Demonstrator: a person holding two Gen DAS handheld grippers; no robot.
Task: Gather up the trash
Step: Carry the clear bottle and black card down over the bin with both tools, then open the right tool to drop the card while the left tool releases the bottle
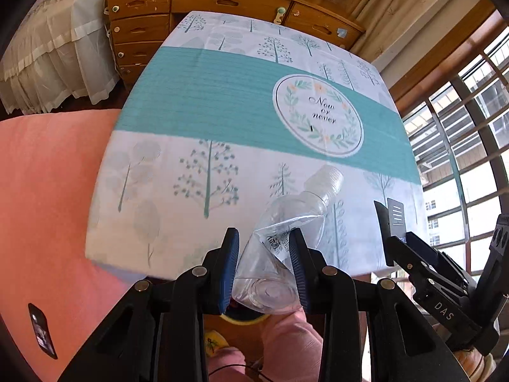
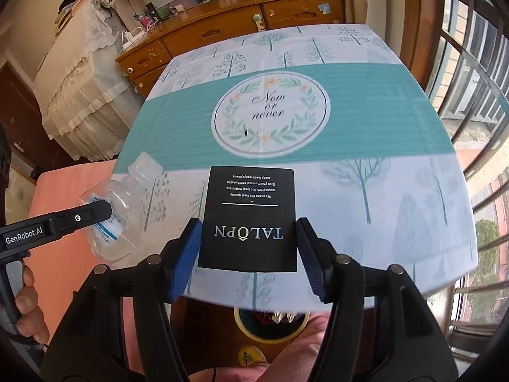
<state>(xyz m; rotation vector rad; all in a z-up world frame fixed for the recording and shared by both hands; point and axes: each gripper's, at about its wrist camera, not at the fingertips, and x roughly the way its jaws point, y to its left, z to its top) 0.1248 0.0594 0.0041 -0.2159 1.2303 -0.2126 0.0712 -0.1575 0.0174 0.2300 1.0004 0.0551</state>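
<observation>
— So, what does the left camera see?
— The left gripper point(image 1: 264, 242) tips down. Its jaws squeeze a squashed clear bottle point(image 1: 296, 222) over the near edge of the counter point(image 1: 197, 95), which wears a tree cloth. A wooden dresser point(image 1: 203, 3) stands behind.
— And the right camera?
— The right gripper point(image 2: 248, 238) tips down too. Its jaws grip a black card point(image 2: 249, 219) above the counter edge. Windows point(image 2: 470, 63) are at the right.

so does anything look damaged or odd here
The clear plastic bottle clamped in the left hand-held gripper is crushed and creased, its lower body folded flat. The black card in the right hand-held gripper looks intact, its print merely upside down to the camera. The tablecloth looks clean.
</observation>
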